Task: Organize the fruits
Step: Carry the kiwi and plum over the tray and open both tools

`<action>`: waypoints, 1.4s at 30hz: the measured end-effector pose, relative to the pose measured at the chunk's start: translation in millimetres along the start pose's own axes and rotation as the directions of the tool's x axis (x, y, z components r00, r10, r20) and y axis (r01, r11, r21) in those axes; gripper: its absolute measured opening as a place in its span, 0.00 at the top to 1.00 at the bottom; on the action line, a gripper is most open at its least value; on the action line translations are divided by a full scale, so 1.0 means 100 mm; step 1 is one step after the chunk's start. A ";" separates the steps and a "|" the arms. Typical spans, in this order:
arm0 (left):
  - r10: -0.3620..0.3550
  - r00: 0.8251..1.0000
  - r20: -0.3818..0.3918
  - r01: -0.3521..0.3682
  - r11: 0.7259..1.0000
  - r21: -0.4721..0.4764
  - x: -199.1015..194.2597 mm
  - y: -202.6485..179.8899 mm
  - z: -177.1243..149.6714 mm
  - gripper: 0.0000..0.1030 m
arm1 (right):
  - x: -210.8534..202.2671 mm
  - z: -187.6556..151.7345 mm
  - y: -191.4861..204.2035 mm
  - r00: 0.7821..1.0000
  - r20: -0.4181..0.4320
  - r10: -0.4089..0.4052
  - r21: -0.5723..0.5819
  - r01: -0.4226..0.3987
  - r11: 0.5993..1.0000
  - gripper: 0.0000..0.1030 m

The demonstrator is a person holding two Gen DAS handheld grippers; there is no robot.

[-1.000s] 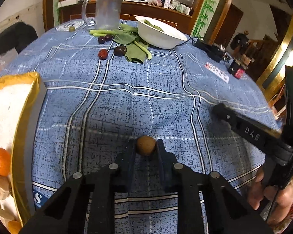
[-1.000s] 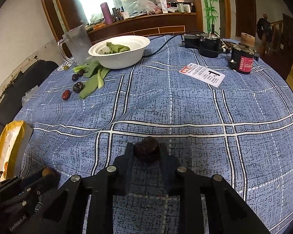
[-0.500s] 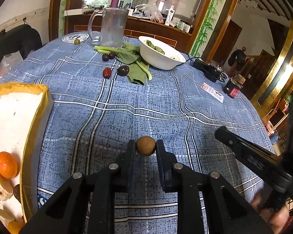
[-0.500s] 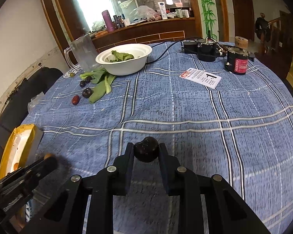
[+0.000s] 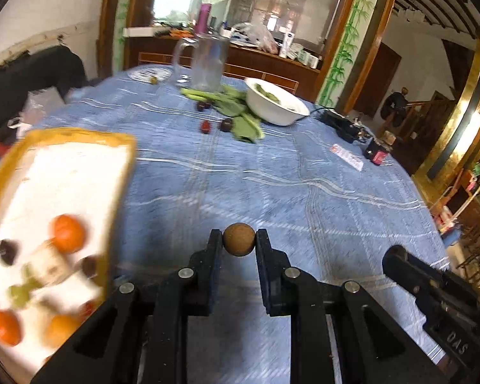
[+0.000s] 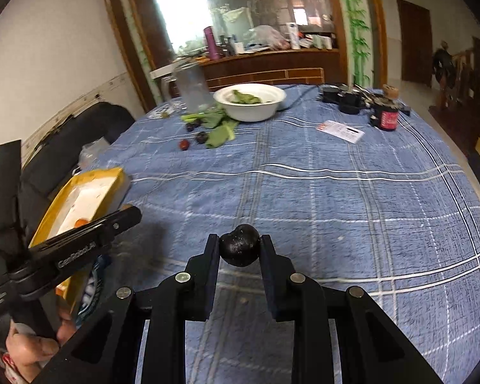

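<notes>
tray (image 5: 121, 172) at table's (image 5: 304, 192) left edge, fruit inside; bowl (image 5: 275, 108) at far side, leaves (image 5: 240, 121) beside it.

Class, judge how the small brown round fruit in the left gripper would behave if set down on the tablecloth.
The brown fruit looks like a ball, so it would probably roll. The left gripper pinches it undented, so it seems firm. Being small, it is likely light.

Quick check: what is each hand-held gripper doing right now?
Left hand-held gripper: closed on a small round tan fruit.
Right hand-held gripper: closed on a dark, near-black fruit.
</notes>
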State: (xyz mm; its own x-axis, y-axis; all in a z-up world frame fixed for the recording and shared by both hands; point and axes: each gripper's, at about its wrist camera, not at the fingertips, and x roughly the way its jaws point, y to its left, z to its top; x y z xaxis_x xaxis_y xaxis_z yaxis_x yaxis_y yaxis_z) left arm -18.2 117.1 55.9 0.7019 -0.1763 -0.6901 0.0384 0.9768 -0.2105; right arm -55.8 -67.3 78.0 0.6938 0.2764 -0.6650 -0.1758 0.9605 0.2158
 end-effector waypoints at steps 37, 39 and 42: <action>0.318 0.948 -0.011 -0.307 0.905 -0.296 -0.67 1.99 -0.30 0.52 | 0.94 -0.30 2.33 0.941 -0.210 0.266 -0.303 -0.321 0.897 0.72; 0.320 0.948 -0.009 -0.308 0.904 -0.295 -0.69 1.97 -0.30 0.49 | 0.98 -0.29 2.33 0.939 -0.215 0.268 -0.293 -0.324 0.900 0.72; 0.311 0.950 -0.001 -0.297 0.907 -0.300 -0.72 1.96 -0.30 0.43 | 1.00 -0.20 2.28 0.937 -0.199 0.288 -0.252 -0.333 0.909 0.71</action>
State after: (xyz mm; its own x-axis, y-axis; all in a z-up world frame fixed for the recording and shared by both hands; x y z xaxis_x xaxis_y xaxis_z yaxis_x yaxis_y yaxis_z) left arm -82.6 317.6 44.0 0.6783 0.1358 -0.7221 -0.3869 0.9015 -0.1938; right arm -40.7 180.0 46.1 0.4601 0.5417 -0.7035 -0.5667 0.7891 0.2369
